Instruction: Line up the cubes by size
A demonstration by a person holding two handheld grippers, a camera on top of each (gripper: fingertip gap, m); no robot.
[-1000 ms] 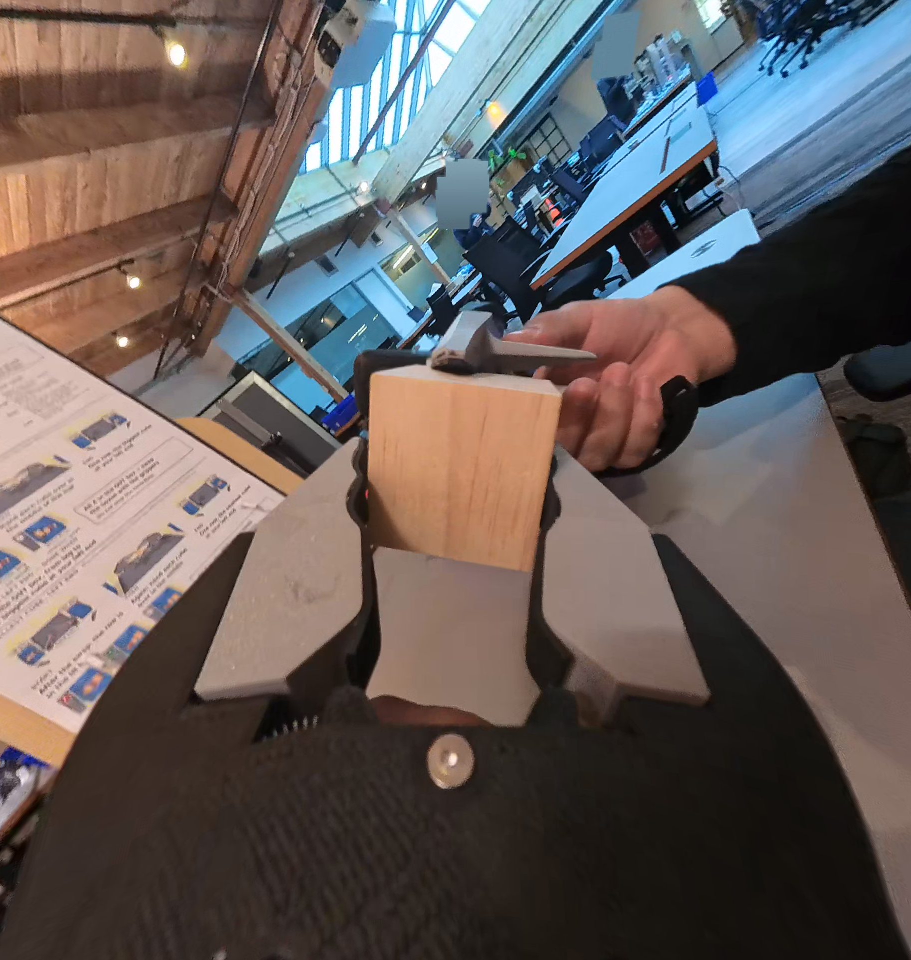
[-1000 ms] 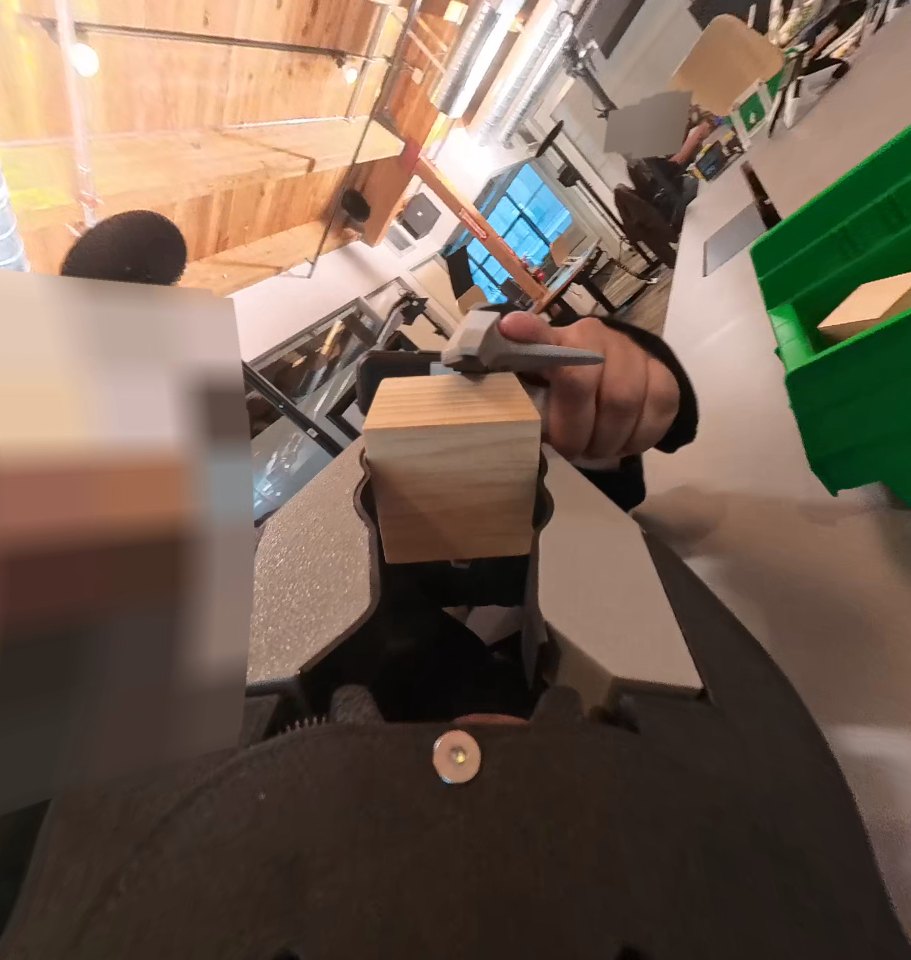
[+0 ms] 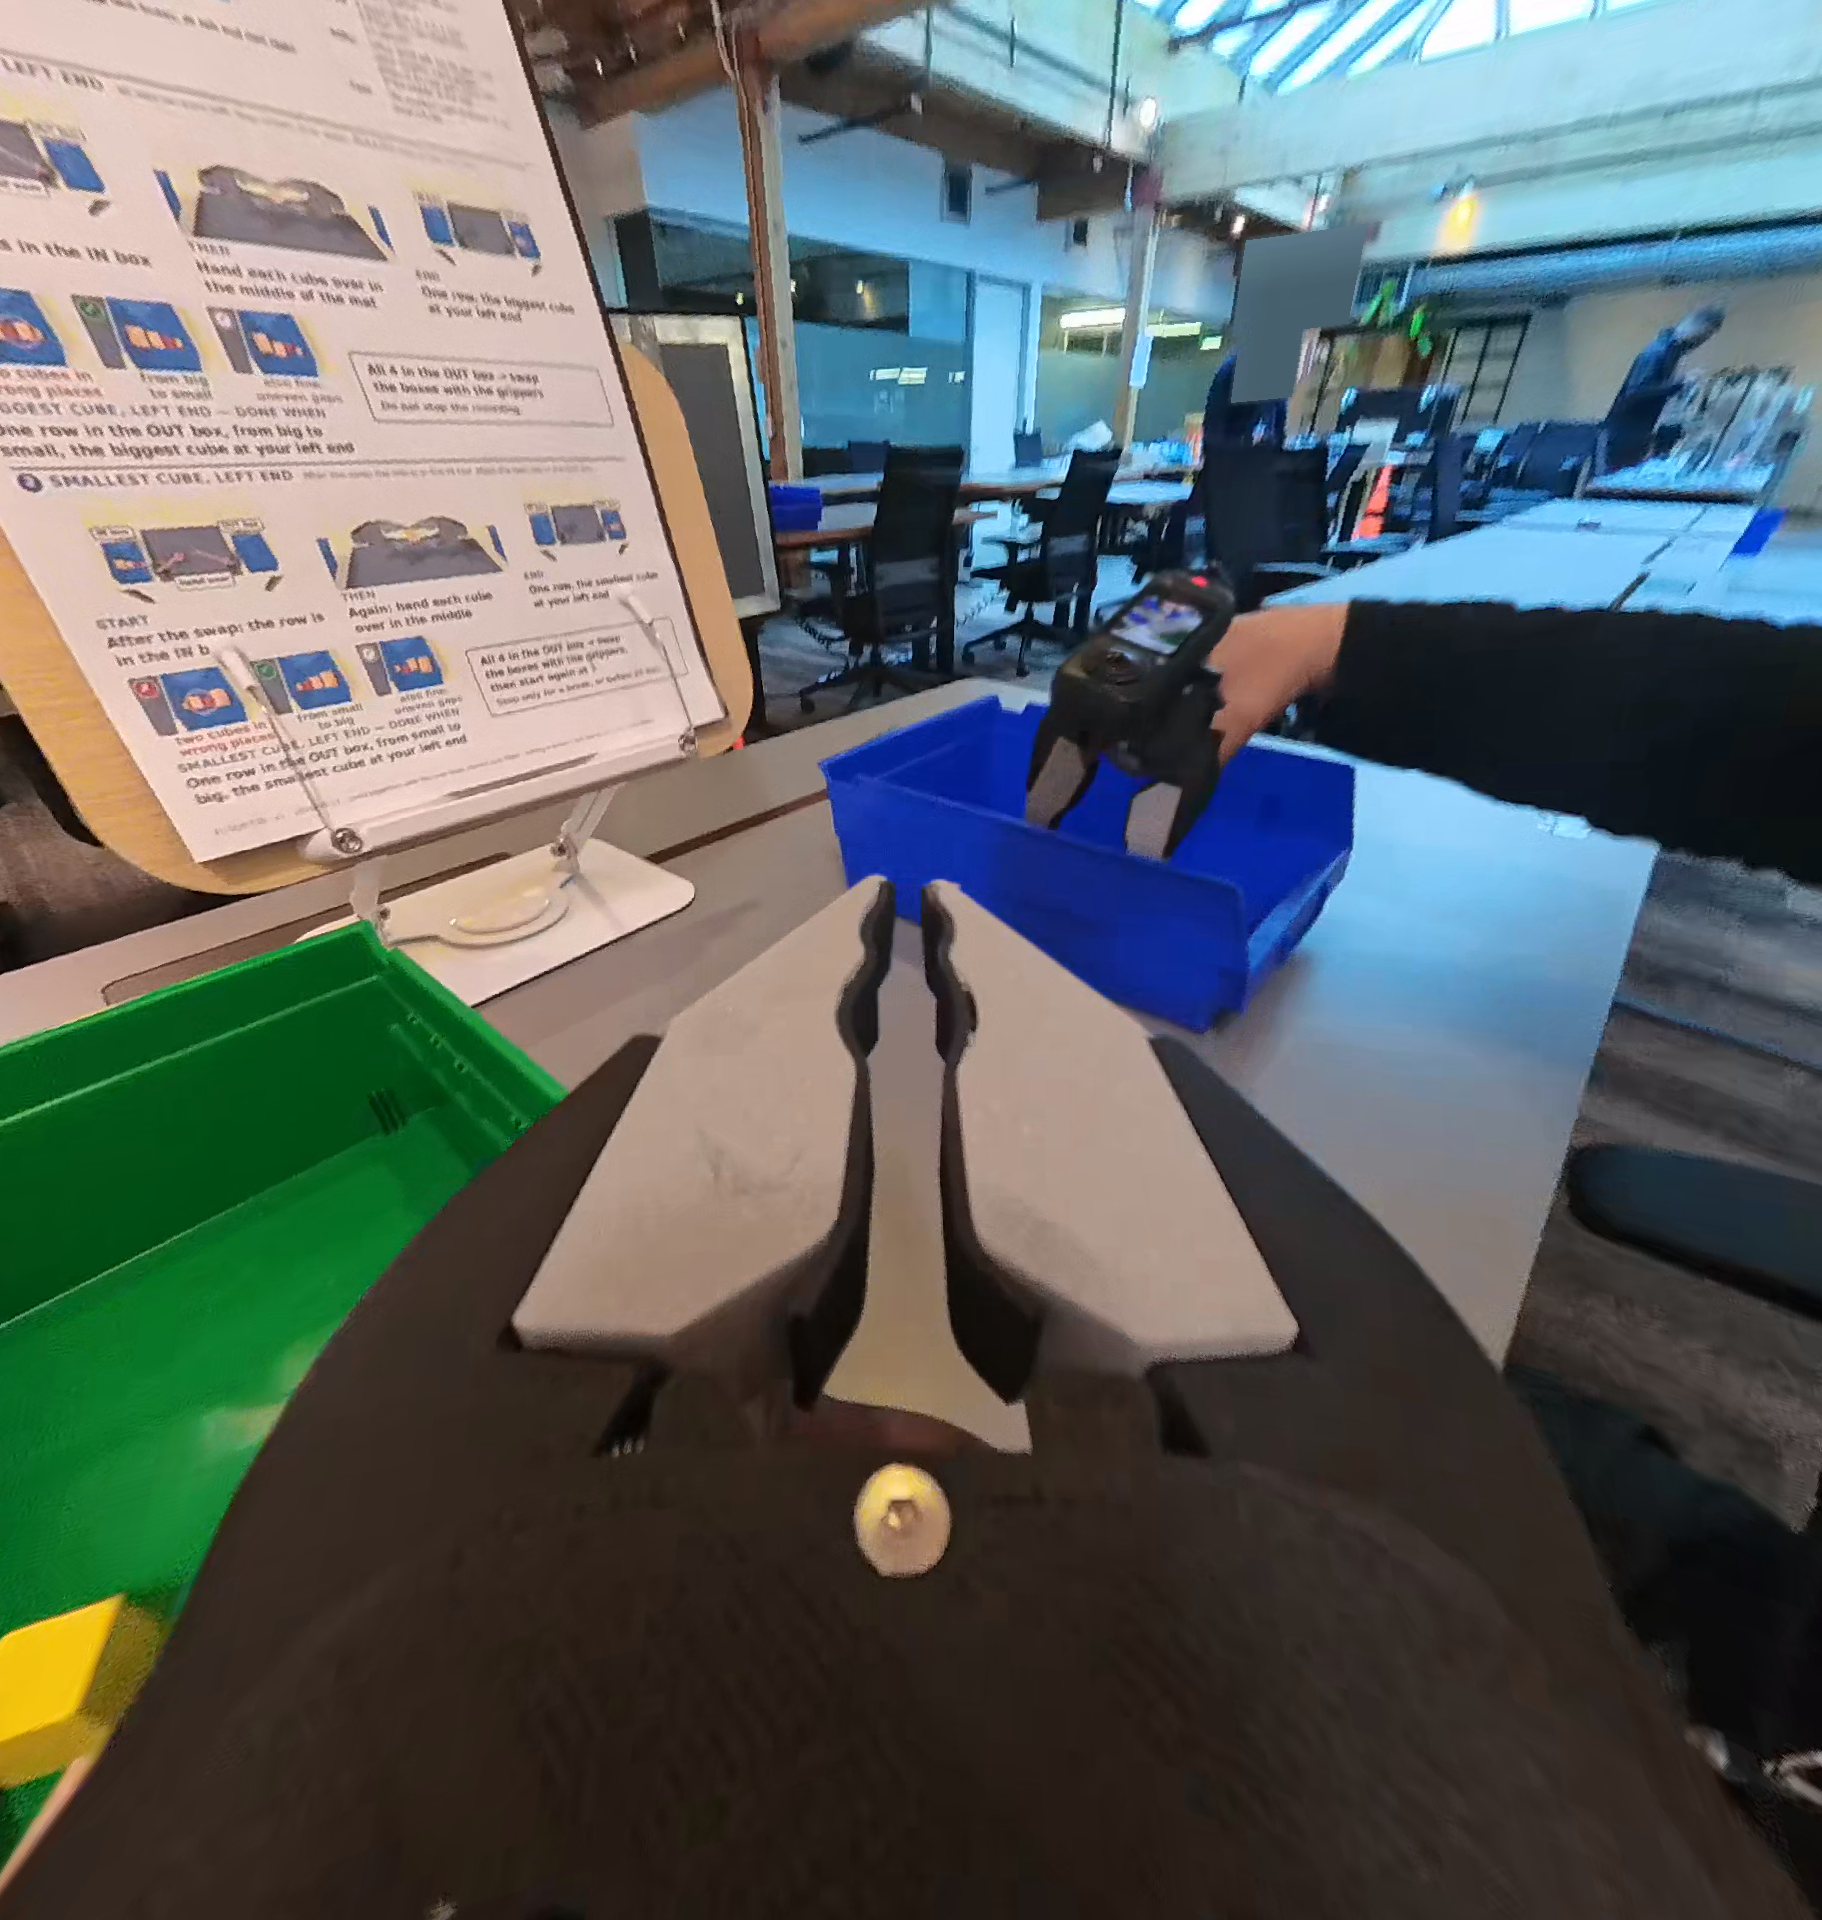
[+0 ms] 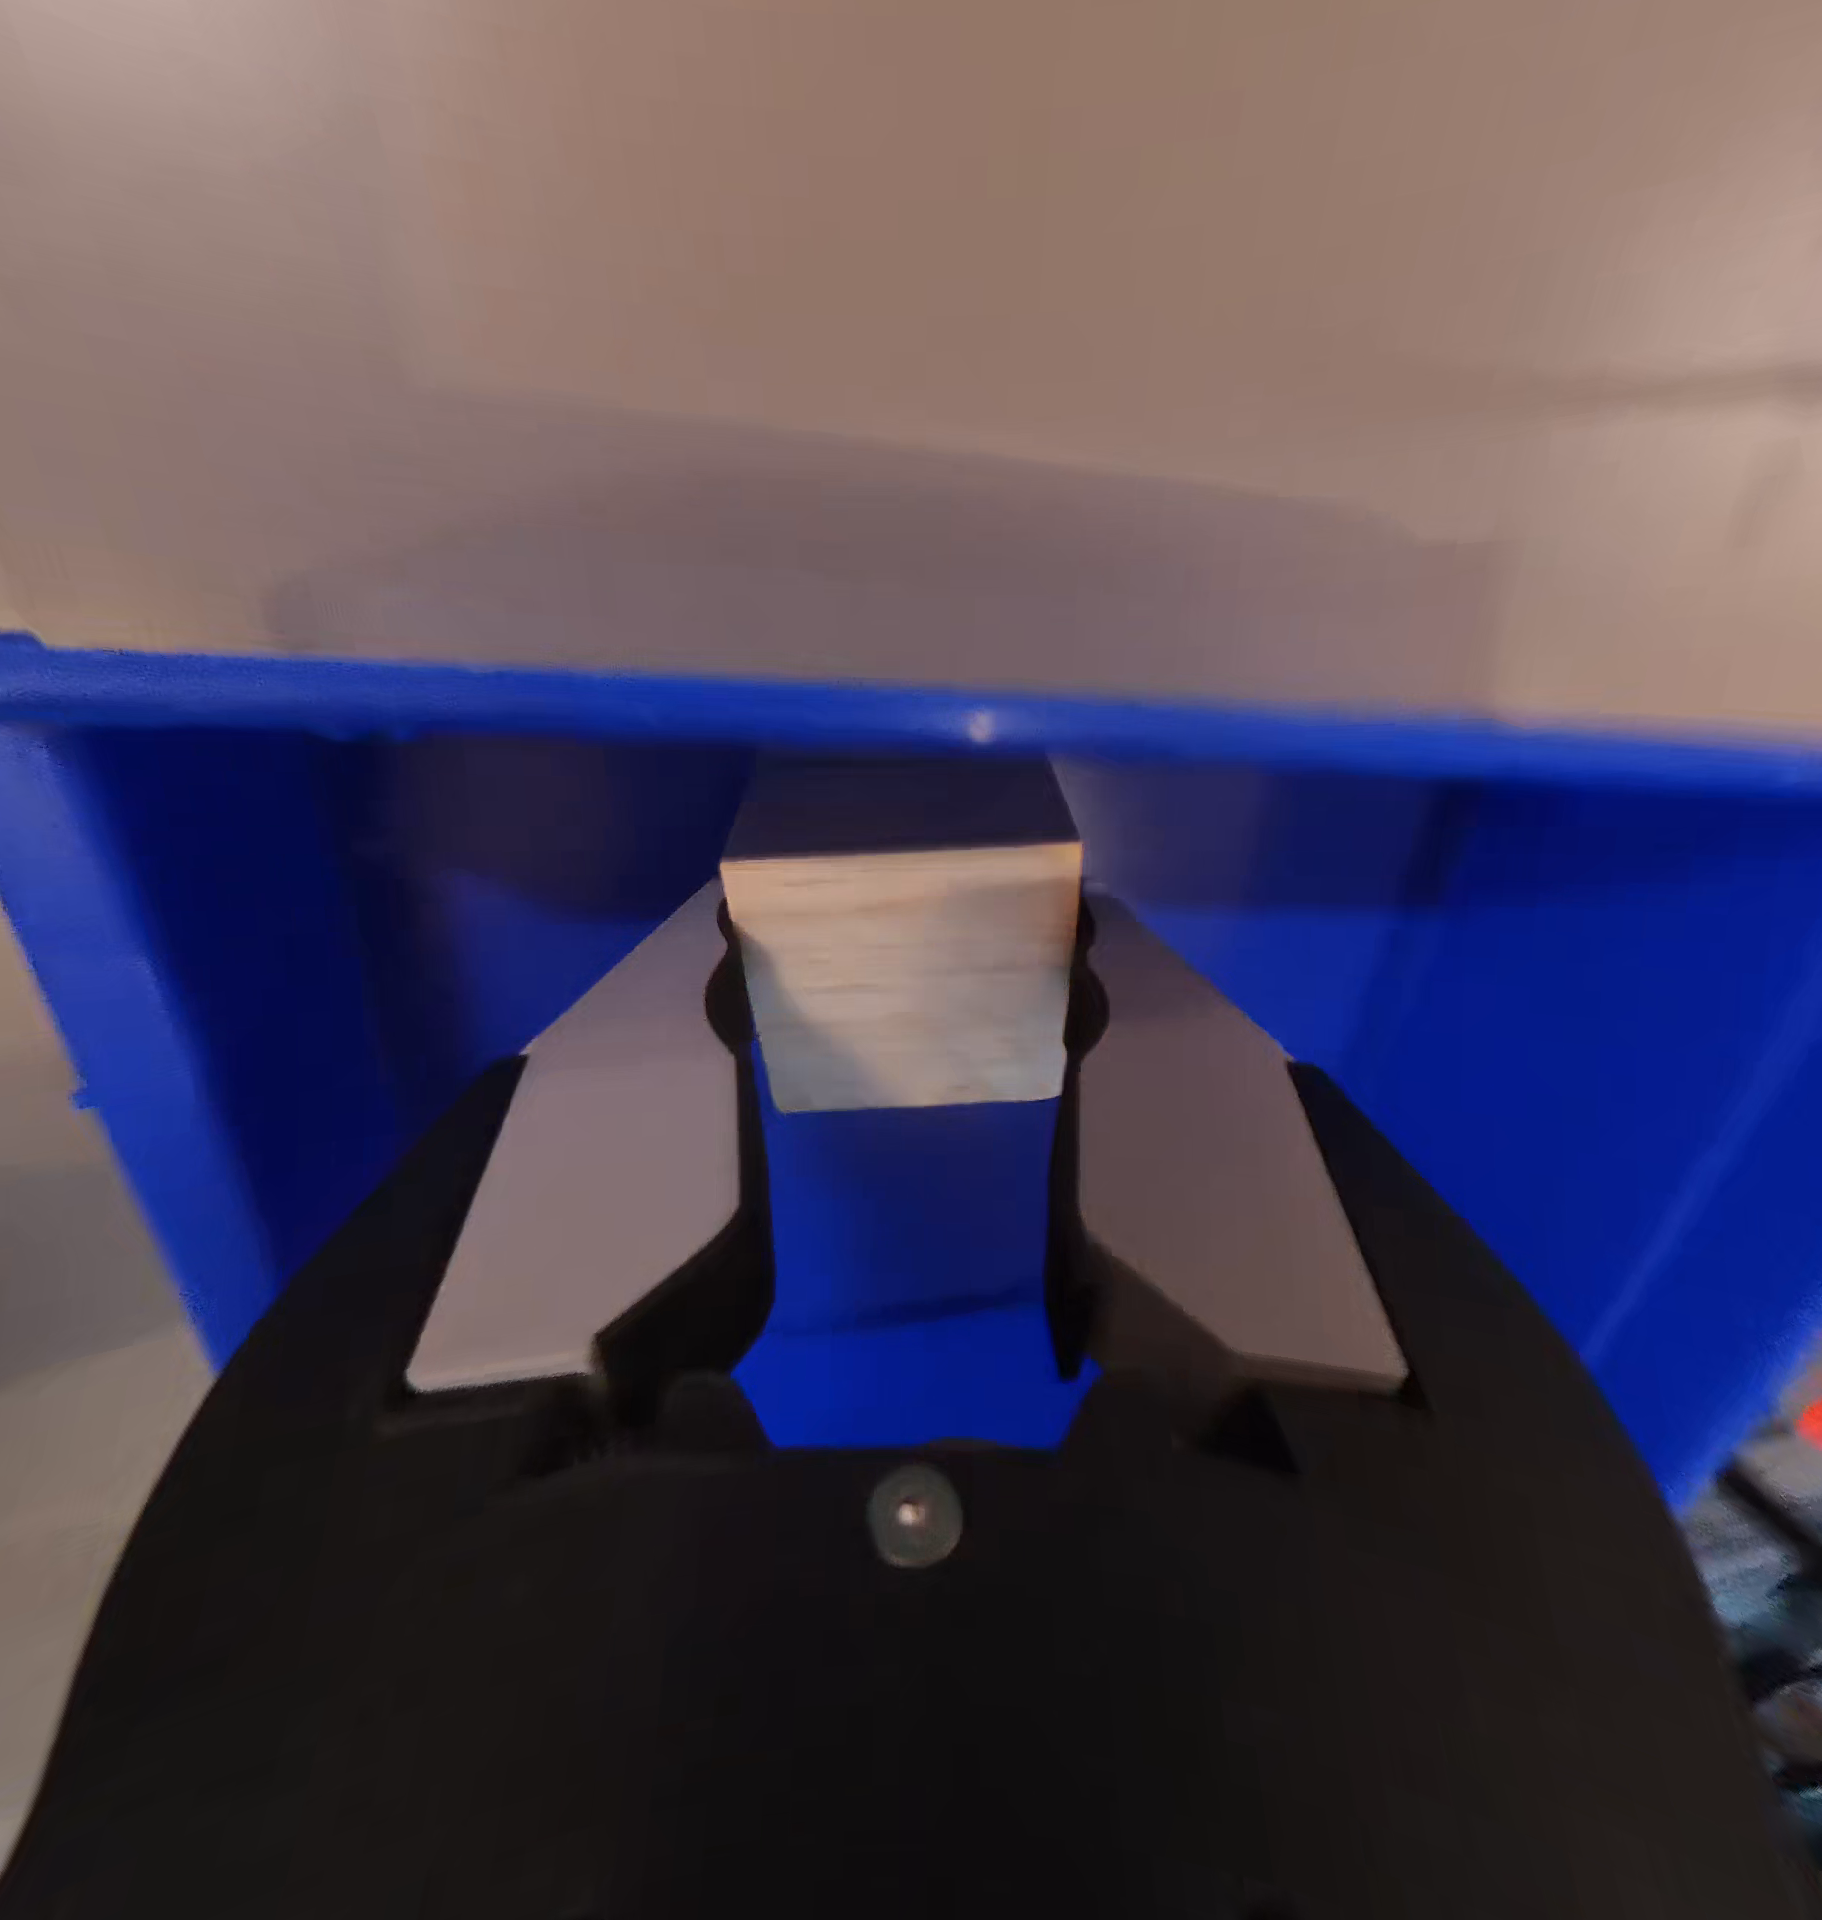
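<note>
Bare wood: a wooden cube (image 4: 902,977) sits pinched between the fingers of the right tool (image 4: 902,935), held inside the blue bin (image 4: 1509,987) near its far wall; whether it touches the bin floor cannot be told, as the view is blurred. From the left wrist view, the right tool (image 3: 1104,805) reaches down into the blue bin (image 3: 1073,914), gripped by a hand (image 3: 1265,665) in a black sleeve — the cube itself is hidden there by the bin wall. The blue bin stands toward the far right corner of the grey table (image 3: 1406,1039). The left tool (image 3: 907,914) is pressed nearly together with only a narrow slit between its tips, holding nothing, above the table's middle. A green bin (image 3: 211,1143) stands at the table's left edge — a yellow cube (image 3: 39,1694) lies in it at the near end. An instruction sheet (image 3: 315,416) on a stand occupies the far left corner.
</note>
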